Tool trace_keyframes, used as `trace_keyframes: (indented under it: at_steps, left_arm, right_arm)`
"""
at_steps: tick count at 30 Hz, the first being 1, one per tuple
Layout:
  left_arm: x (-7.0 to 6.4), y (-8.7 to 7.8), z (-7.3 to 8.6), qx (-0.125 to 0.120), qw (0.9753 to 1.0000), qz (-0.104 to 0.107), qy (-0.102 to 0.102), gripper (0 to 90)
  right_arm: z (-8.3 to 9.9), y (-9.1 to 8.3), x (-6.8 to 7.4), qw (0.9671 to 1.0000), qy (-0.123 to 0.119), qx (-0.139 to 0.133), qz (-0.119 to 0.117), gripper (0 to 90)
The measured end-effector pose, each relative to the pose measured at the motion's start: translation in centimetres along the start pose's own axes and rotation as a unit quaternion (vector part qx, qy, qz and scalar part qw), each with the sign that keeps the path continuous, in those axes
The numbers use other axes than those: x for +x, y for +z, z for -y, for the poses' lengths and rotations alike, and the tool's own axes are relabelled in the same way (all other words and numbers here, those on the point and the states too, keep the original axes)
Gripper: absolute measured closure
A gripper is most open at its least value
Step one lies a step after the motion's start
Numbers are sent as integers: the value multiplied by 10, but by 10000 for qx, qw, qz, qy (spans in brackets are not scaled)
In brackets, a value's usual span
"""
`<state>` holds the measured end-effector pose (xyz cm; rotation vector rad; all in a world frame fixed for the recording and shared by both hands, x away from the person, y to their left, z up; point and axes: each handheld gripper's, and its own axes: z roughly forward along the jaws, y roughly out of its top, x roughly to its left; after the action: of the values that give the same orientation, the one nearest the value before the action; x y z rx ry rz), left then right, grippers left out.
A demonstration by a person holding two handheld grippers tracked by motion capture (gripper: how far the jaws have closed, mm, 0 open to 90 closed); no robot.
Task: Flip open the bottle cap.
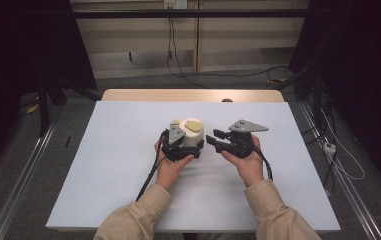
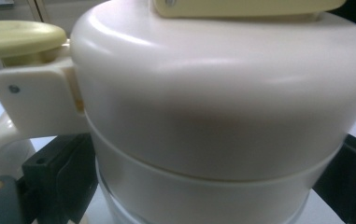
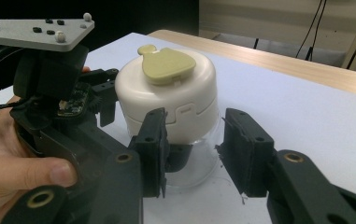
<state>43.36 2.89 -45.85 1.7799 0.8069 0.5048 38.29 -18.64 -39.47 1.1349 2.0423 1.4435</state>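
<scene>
— What sort of premises?
— A lab recording bay. Black curtains (image 1: 23,45) flank a table (image 1: 128,165) under a pale sheet, metal rails (image 1: 20,185) run along the floor, and cables (image 1: 178,60) trail to wall sockets.

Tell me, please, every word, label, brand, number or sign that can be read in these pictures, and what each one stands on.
There is none to read. The cream jug, its yellow-green lid flap and the white table bear no print. Neither the left gripper nor the right gripper carries a legible mark.
</scene>
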Motion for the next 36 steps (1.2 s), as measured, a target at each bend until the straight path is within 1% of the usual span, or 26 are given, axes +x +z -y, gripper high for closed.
trace_keyframes:
  at_steps: [3, 11, 14, 16, 20, 21, 23, 25, 29, 32, 36]
  left_arm:
    - [0, 0, 0, 4, 10000, -2, -8, 46]
    - [0, 0, 0, -1, 10000, -6, -28, 47]
    - [-1, 0, 0, -2, 10000, -10, -28, 47]
    - [-1, 0, 0, -1, 10000, -11, -29, 46]
    - [-1, 0, 0, 2, 10000, -17, -30, 46]
    - [-1, 0, 0, 1, 10000, -17, -29, 46]
    - [-1, 0, 0, 2, 10000, -20, -31, 47]
    - [-1, 0, 0, 3, 10000, -26, -20, 47]
    - [-1, 0, 0, 0, 10000, -30, -6, 46]
    - [-1, 0, 0, -4, 10000, -30, -8, 46]
    - [-1, 0, 0, -1, 10000, -31, -5, 46]
  right_arm:
    - [-3, 1, 1, 10000, -53, 5, 9, 643]
    - [-8, 5, 2, 10000, -73, 54, -17, 710]
    - [-9, 7, 2, 9999, -25, 121, -103, 767]
    - [-11, 7, 2, 9998, -17, 163, -115, 799]
    - [-12, 8, 2, 9998, -20, 191, -88, 865]
    - [-12, 9, 2, 9997, -31, 221, -110, 874]
    - [-12, 11, 2, 9996, -68, 273, -81, 900]
    - [-13, 12, 2, 9995, -62, 312, -88, 900]
    - [-16, 14, 4, 9995, -60, 284, -124, 900]
    - [-17, 16, 5, 9993, -120, 340, -111, 900]
    - [-19, 19, 5, 9992, -123, 364, -87, 900]
